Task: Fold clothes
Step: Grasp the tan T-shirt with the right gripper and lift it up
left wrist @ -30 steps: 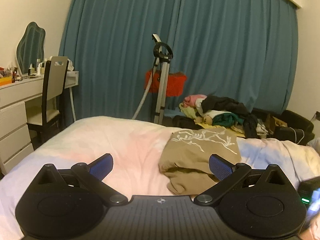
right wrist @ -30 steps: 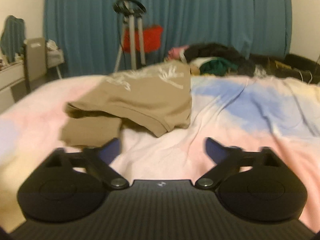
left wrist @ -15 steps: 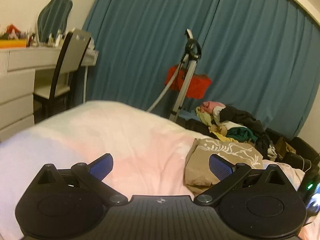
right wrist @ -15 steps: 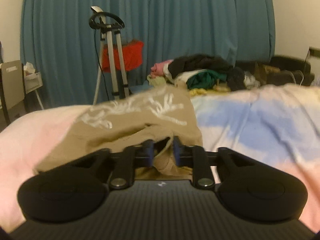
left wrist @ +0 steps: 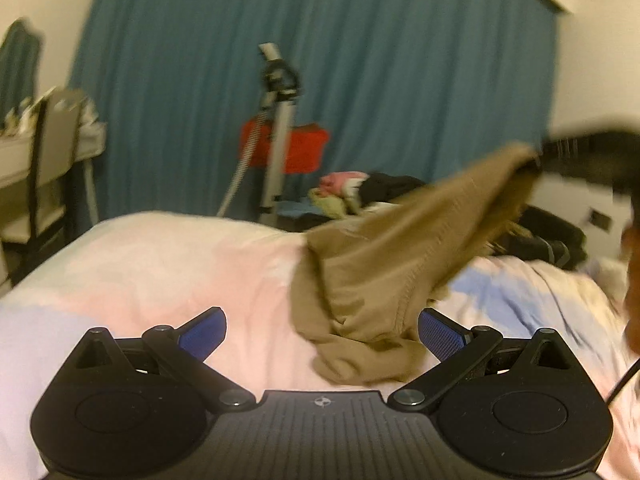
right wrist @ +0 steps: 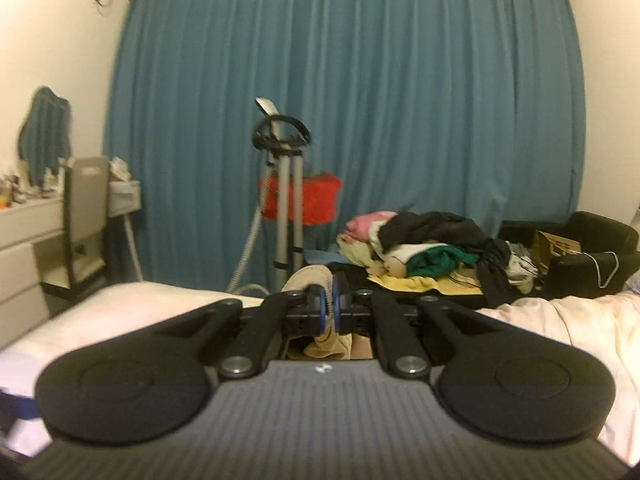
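While the left claw (left wrist: pixel 322 332) gapes empty above the bed (left wrist: pixel 160 264), the right claw (right wrist: pixel 330 308) pinches the tan shirt (left wrist: pixel 384 264).

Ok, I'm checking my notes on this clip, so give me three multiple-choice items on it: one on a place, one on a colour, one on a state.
1. Where does the lower end of the tan cotton garment lie?
A. on the pastel tie-dye bed cover
B. on the chair
C. on the floor

2. What colour is the pleated curtain behind the bed?
A. grey
B. teal blue
C. white

3. How do the two tools stand?
A. both open
B. left tool shut, right open
C. left open, right tool shut on the garment

Answers:
1 A, its bunched end rests on the cover while the other end is lifted.
2 B, teal fabric fills the back wall in both views.
3 C, the left's blue pads stand wide apart and empty; the right's pinch tan cloth.
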Demonstrator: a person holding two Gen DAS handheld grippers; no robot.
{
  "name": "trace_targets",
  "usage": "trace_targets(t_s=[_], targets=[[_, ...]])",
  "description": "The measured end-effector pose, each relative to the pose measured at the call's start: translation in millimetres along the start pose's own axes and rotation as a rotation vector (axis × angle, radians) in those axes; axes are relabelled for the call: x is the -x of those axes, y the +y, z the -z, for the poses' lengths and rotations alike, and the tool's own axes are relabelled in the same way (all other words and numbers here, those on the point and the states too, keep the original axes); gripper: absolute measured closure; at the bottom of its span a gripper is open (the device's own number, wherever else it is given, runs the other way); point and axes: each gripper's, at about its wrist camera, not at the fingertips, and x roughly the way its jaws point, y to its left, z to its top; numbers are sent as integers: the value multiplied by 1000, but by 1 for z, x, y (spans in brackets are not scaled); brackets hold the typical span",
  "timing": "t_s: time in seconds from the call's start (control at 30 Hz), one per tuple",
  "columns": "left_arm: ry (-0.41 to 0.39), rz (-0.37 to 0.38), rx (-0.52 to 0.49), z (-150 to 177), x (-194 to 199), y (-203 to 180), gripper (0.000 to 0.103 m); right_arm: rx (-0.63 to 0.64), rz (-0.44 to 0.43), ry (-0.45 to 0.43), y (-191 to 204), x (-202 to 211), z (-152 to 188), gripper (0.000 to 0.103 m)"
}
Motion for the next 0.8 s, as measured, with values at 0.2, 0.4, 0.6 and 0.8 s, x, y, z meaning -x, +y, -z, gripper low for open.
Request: trace_targets(t_s=[0.2, 0.4, 0.6, 0.8], targets=[[21, 130, -108, 18, 1, -48, 0, -64, -96, -59, -16, 61, -12, 96], [55, 100, -174, 43, -12, -97, 0, -203, -181, -86, -47, 89, 4, 96], [51, 61, -325, 73, -33, -147, 6, -373, -229, -54, -91, 81, 30, 96], [52, -80, -434, 90, -80, -169, 46, -459, -203, -21, -132, 56, 61, 96]])
